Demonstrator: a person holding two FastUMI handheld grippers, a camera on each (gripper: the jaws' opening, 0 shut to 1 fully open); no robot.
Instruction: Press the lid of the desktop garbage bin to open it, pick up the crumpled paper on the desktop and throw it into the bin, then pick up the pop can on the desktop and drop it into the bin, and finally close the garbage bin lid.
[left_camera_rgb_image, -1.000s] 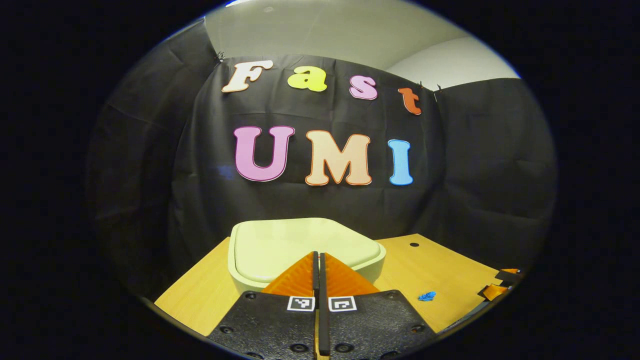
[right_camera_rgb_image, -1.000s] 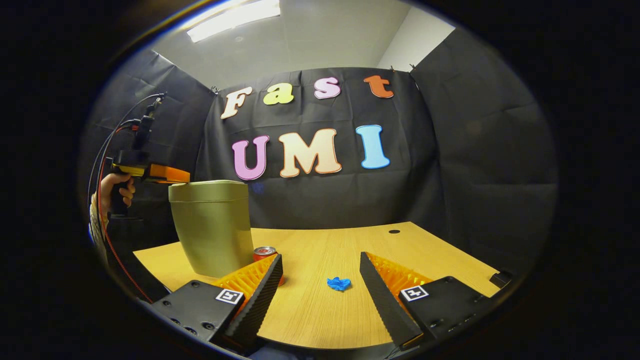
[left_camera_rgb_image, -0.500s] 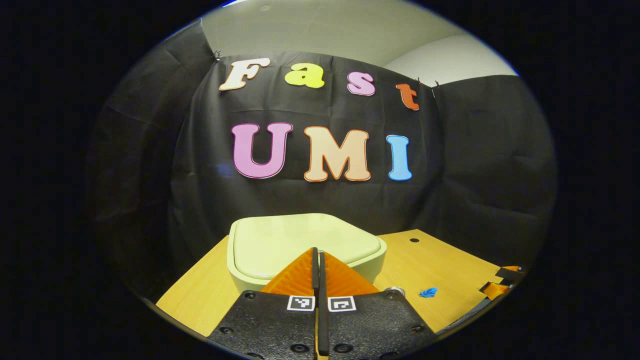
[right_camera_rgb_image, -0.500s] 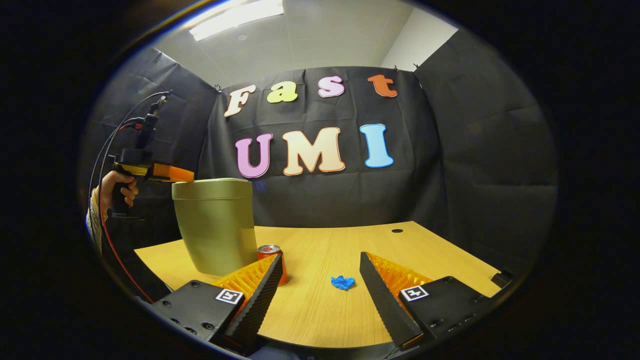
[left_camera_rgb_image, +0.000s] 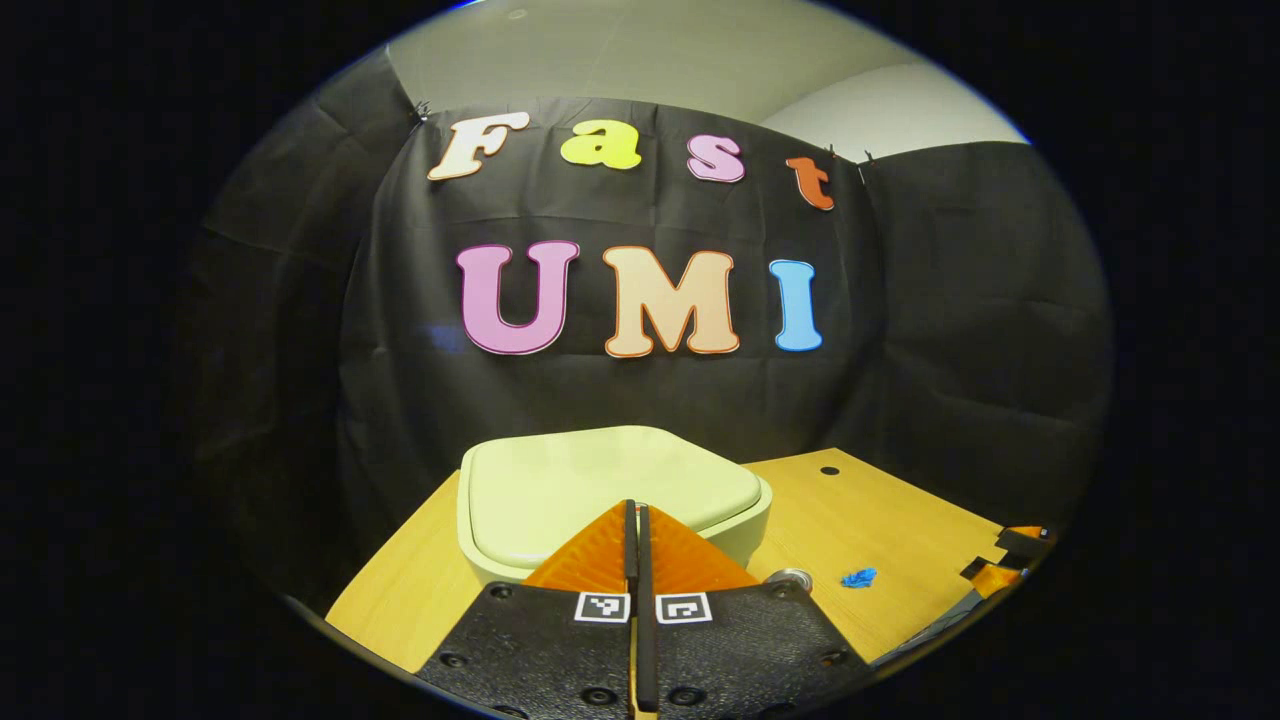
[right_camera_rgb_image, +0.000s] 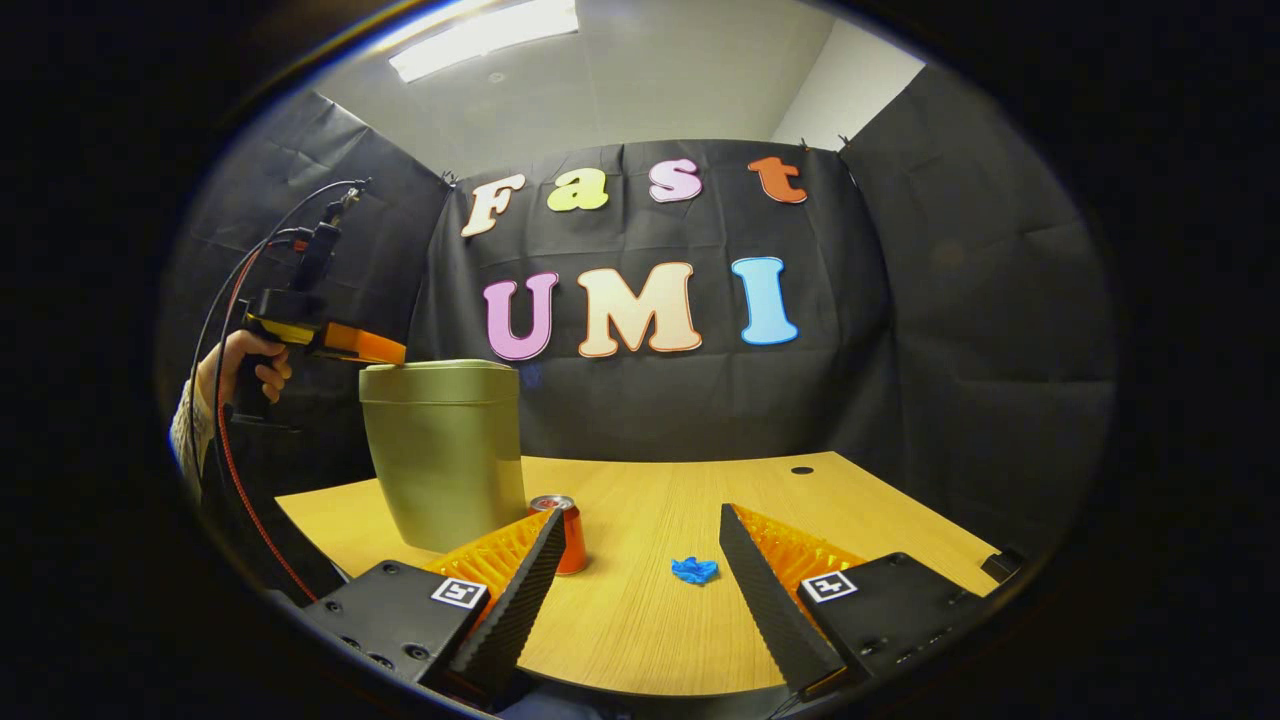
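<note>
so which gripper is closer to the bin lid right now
Left. The left gripper is shut, poised at the bin lid edge. The right gripper is open, low over the table, facing the blue crumpled paper.

matt plastic bin (right_camera_rgb_image: 445, 450), wood-grain desk (right_camera_rgb_image: 650, 610), shiny metal can (right_camera_rgb_image: 568, 535)

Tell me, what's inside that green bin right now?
Can't tell: the garbage bin has its lid down, hiding the inside. The crumpled paper and pop can sit outside it on the table.
</note>
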